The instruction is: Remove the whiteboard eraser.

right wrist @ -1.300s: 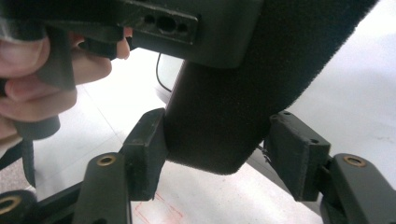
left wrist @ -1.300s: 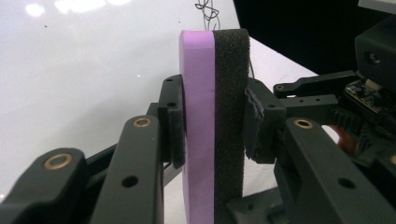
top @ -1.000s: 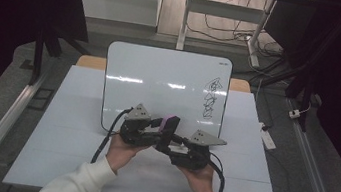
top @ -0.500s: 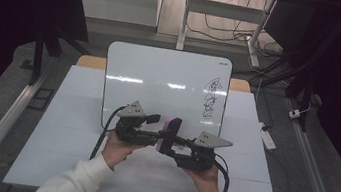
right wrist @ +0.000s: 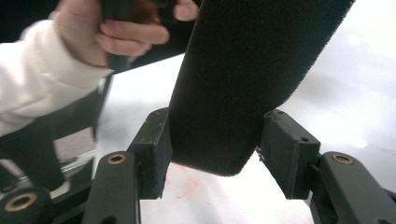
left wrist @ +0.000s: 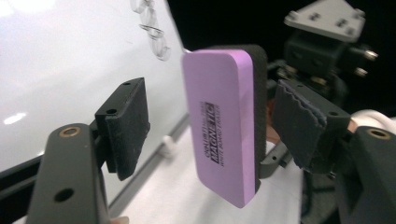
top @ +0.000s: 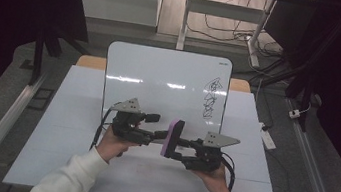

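A purple whiteboard eraser (top: 171, 137) with a black felt back stands on edge above the white table (top: 68, 127), just in front of the whiteboard (top: 160, 79). My right gripper (top: 177, 148) is shut on it; in the right gripper view both pads press the black felt (right wrist: 224, 84). My left gripper (top: 156, 127) comes in from the left, open, with a jaw on each side of the eraser (left wrist: 219, 126). There is a gap between its left pad (left wrist: 126, 126) and the purple face. A black scribble (top: 211, 99) marks the board's right part.
The whiteboard lies flat across the table's far half, reaching its far edge. A white strip-like object (top: 266, 137) lies off the table's right side. Metal rails run along both sides, and cables and stand legs are behind the table.
The two hands have drawn slightly apart. The eraser has shifted a little toward the near side, staying with the right gripper.
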Action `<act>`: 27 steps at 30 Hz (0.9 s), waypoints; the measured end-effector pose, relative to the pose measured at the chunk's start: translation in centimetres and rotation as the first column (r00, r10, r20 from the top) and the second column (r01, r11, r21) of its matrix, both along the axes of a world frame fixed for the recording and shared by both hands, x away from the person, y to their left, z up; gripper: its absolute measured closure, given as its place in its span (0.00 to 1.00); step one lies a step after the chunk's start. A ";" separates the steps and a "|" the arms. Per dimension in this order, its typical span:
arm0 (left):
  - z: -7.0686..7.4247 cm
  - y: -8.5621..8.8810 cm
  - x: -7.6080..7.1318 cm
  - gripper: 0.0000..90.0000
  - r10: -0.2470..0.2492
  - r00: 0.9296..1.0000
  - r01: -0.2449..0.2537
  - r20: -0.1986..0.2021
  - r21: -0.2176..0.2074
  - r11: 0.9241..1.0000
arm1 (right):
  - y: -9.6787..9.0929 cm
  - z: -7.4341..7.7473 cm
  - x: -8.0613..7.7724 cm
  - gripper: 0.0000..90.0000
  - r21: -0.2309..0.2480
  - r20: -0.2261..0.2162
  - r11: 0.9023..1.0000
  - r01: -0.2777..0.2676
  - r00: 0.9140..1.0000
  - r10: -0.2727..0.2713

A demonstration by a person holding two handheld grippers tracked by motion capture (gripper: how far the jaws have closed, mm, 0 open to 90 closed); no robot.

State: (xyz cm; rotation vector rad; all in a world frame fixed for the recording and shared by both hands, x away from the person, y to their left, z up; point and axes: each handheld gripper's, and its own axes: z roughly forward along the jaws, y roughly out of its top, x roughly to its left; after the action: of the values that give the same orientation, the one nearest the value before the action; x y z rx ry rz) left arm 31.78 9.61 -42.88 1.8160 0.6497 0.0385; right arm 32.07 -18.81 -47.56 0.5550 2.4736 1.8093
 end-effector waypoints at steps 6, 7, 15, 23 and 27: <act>-0.7 -0.9 0.5 0.31 -0.105 0.994 0.104 -0.039 -0.011 0.994 | 0.0 -0.1 0.2 0.50 0.017 -0.011 0.994 -0.112 0.994 0.112; -0.9 -1.1 0.7 0.32 -0.120 0.992 0.120 -0.047 -0.008 0.993 | 0.0 -0.1 0.2 0.50 0.021 -0.012 0.992 -0.122 0.992 0.122; -1.0 -1.3 0.7 0.48 -0.168 0.984 0.167 -0.057 -0.030 0.986 | -0.1 -0.2 0.4 0.50 0.021 -0.013 0.987 -0.160 0.987 0.160; -1.0 -1.5 0.5 0.55 -0.172 0.984 0.171 -0.038 -0.022 0.985 | -0.2 -0.3 0.6 0.50 0.009 -0.020 0.986 -0.166 0.986 0.166; -1.1 -1.3 0.8 0.39 -0.183 0.981 0.181 -0.069 -0.037 0.983 | -0.3 -0.1 0.5 0.51 0.013 -0.018 0.980 -0.197 0.980 0.197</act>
State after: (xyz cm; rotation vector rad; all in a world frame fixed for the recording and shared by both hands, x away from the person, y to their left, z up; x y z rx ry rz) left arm 32.63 8.30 -44.00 1.8466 0.5286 -0.1592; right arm 32.59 -19.07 -47.67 0.3387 2.6163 1.8931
